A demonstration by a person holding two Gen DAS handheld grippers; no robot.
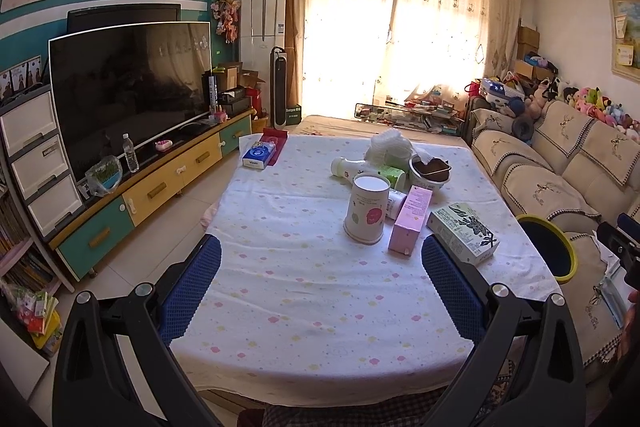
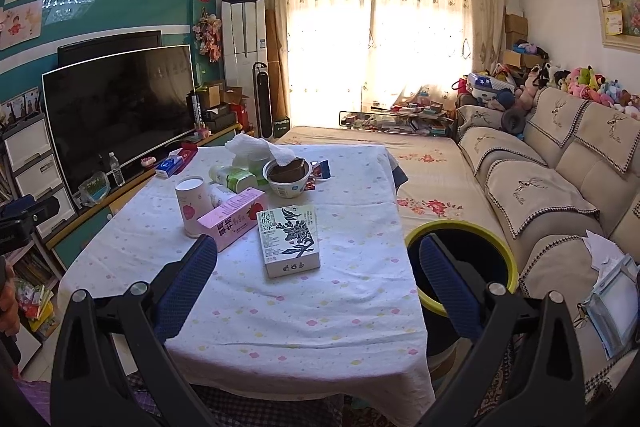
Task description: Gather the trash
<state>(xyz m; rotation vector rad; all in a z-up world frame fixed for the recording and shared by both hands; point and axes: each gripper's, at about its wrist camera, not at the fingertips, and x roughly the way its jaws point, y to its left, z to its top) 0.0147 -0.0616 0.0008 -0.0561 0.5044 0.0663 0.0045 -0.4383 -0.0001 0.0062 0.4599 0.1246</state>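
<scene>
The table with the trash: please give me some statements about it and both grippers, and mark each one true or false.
1. The left gripper holds the pink carton. False: it is open and holds nothing.
2. The green-and-white box lies flat on the tablecloth. True.
3. The yellow-rimmed bin stands on the table. False: it stands beside the table, next to the sofa.
4. The right gripper is open. True.
5. The white cup is upside down. True.
</scene>
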